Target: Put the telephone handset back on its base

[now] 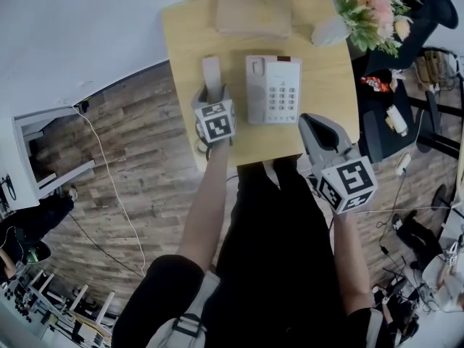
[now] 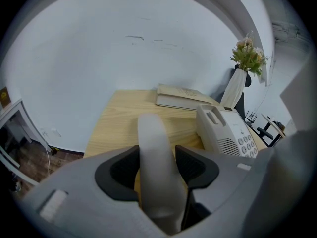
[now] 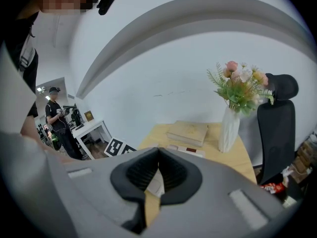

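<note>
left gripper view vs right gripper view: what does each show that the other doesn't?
Left gripper view only: the handset clamped in the left gripper, and the keypad of the phone base. Right gripper view only: the right gripper, shut on nothing, and a bystander in the background. Both: table, book, flower vase, phone base.

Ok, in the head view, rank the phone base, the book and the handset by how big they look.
Largest: phone base and book, about alike, too close to rank.
Smallest: handset, its near end hidden in the left tool.
</note>
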